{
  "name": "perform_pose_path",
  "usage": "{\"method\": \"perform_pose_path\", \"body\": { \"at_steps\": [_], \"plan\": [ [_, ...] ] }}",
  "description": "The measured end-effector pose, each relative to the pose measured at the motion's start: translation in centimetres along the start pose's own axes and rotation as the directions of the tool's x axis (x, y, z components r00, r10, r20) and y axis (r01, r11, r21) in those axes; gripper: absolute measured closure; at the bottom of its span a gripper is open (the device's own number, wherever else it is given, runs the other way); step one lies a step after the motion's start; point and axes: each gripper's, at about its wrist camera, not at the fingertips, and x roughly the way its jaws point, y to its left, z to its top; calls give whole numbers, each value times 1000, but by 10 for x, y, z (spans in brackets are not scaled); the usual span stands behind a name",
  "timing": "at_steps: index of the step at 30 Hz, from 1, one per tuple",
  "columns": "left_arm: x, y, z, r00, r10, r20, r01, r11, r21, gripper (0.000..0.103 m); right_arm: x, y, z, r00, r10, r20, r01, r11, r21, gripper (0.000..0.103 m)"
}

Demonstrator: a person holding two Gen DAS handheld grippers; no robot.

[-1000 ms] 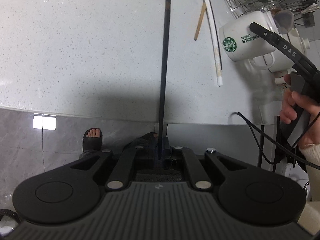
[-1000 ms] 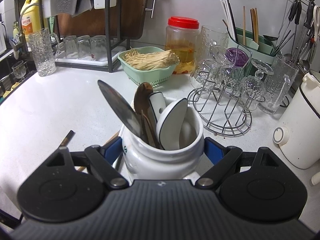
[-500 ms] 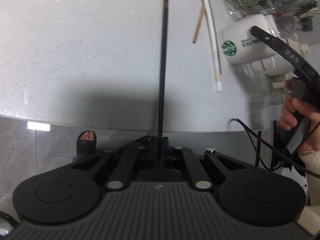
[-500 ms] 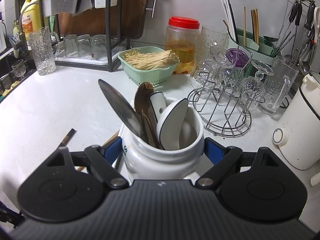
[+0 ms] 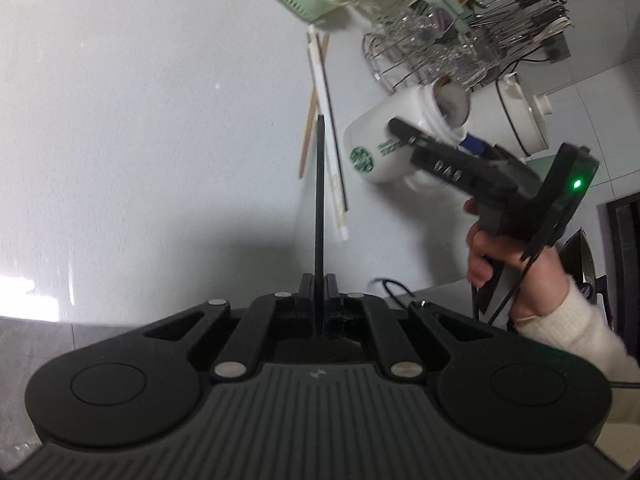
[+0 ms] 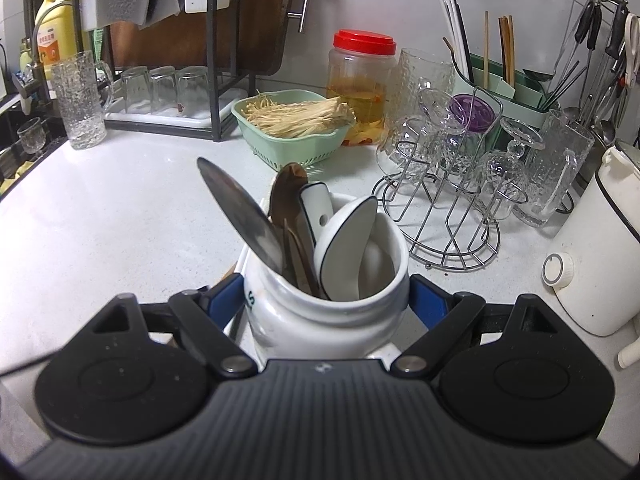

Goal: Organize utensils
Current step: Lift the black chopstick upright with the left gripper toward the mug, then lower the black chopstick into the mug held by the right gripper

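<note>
My left gripper [image 5: 319, 288] is shut on a long black chopstick [image 5: 319, 200] that points forward above the white counter. My right gripper [image 6: 326, 296] is shut on a white mug [image 6: 320, 312] with a green logo; it also shows in the left wrist view [image 5: 380, 148], to the right of the chopstick. The mug holds a metal spoon [image 6: 240, 212], a wooden spoon [image 6: 286, 196] and white ceramic spoons [image 6: 344, 236]. A white chopstick [image 5: 326, 128] and a wooden chopstick [image 5: 308, 132] lie on the counter beside the mug.
Behind the mug stand a wire glass rack [image 6: 452, 200], a green basket of noodles [image 6: 292, 128], a red-lidded jar [image 6: 360, 88] and a green utensil holder [image 6: 504, 84]. A white kettle [image 6: 596, 248] is at the right. A dish rack [image 6: 160, 60] and glass [image 6: 78, 104] are at back left.
My left gripper has tilted up and moved with the black chopstick, so the mug, right gripper and back of the counter now show. The right gripper has stayed in place with the mug.
</note>
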Motion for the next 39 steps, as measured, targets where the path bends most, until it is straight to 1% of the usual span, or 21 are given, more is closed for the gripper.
{"method": "perform_pose_path", "body": {
  "at_steps": [7,13,22,28,33,36,39],
  "plan": [
    [-14,-41,33,997,62,48,-64,997,53,99,0,-2,-1,1000,23,2,-23,1000,-14,13],
    [-25,-74,52,991,115,75,-122,988,91,99,-1,-3,-1,999,42,7,-42,998,-38,13],
    [-43,-117,87,971,203,123,-218,968,122,99,0,-8,-1,994,111,11,-110,989,-101,13],
    [-58,-145,103,965,236,116,-253,955,158,99,2,-11,2,989,147,-4,-146,980,-134,13],
    [-79,-171,112,960,259,107,-275,943,186,99,2,-11,4,986,168,-16,-169,974,-153,13],
    [-94,-186,116,961,260,100,-275,940,201,99,3,-12,5,984,179,-21,-180,970,-162,13],
    [-103,-199,120,967,245,67,-254,945,204,99,3,-12,5,982,187,-28,-189,967,-172,13]
  ]
}}
